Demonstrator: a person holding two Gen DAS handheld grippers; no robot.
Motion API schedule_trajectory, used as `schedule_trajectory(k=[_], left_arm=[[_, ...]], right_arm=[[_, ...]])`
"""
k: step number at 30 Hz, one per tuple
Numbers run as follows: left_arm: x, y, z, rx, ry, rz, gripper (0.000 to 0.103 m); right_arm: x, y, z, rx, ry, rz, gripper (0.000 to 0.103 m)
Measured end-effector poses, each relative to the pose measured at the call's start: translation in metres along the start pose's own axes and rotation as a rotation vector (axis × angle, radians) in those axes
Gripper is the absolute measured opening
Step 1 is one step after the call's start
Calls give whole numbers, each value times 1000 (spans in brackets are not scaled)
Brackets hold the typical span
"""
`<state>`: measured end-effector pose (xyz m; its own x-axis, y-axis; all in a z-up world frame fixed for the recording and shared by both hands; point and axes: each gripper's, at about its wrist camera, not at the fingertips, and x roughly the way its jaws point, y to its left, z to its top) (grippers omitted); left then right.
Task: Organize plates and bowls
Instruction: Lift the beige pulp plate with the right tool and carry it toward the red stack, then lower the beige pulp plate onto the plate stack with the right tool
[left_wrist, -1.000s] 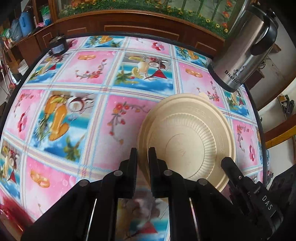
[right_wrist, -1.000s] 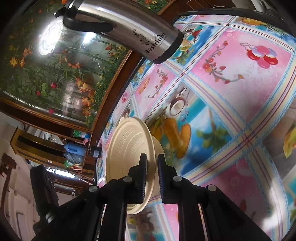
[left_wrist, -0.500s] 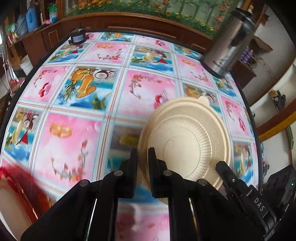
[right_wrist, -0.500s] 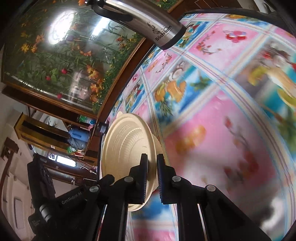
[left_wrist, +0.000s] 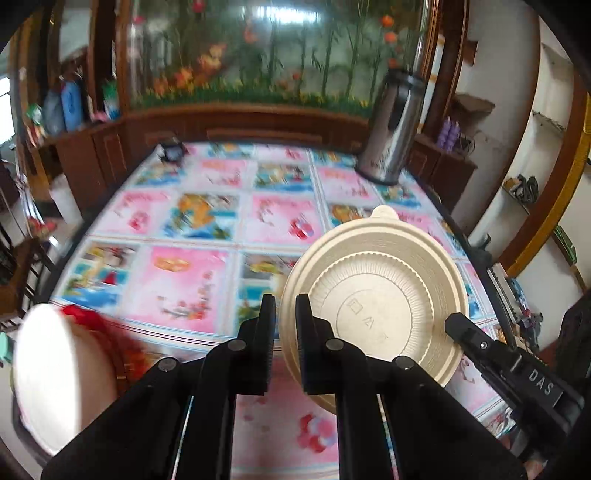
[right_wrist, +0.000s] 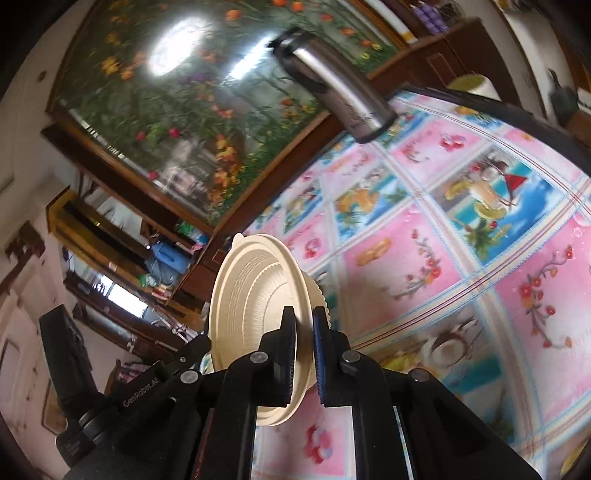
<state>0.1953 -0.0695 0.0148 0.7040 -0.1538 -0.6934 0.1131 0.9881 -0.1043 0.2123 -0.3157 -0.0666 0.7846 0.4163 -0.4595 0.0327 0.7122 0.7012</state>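
A beige ribbed bowl (left_wrist: 373, 295) hangs tilted above the flowered tablecloth (left_wrist: 177, 284), gripped from two sides. My left gripper (left_wrist: 282, 321) is shut on its left rim. The right gripper (left_wrist: 458, 326) reaches in from the lower right and clamps the opposite rim. In the right wrist view the bowl (right_wrist: 255, 291) stands almost on edge, and my right gripper (right_wrist: 304, 326) is shut on its near rim. The left gripper's black body shows at the lower left there, its fingertips hidden behind the bowl. A white plate (left_wrist: 48, 380) lies blurred at the table's near left edge, beside something red (left_wrist: 92, 325).
A steel thermos jug (left_wrist: 391, 125) stands at the far right corner of the table, seen too as the jug (right_wrist: 332, 85). A small black object (left_wrist: 173, 151) sits at the far left edge. Wooden cabinets and a glass panel painted with flowers line the wall behind.
Both grippers have risen and drawn back with the bowl still between them. The table looks farther away, more of the room shows, and the white plate has come into the left view.
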Motion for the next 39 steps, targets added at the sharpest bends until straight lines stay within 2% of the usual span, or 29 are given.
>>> schedule_trajectory(k=[8,13,20,26,33,39], left_arm=[[-70,66,-9,-42,-159,85,9],[-93,110,-18,-83,-209,147,9],[-107,170,-30,-157,-235,230,9],[-112,205,-42,-213,-231,262,9],[-116,236,-54,-259,-228,280,9],[-118,246,-59,-269,-223,281,9]], right_arm=[[5,79,-33,-121,36,73,9],[22,121,-58,-190,82,102,9],[54,177,-93,-273,162,142,9],[75,212,-123,-335,218,157,8],[92,231,-149,-375,264,150,8],[101,238,-163,-385,294,144,8]])
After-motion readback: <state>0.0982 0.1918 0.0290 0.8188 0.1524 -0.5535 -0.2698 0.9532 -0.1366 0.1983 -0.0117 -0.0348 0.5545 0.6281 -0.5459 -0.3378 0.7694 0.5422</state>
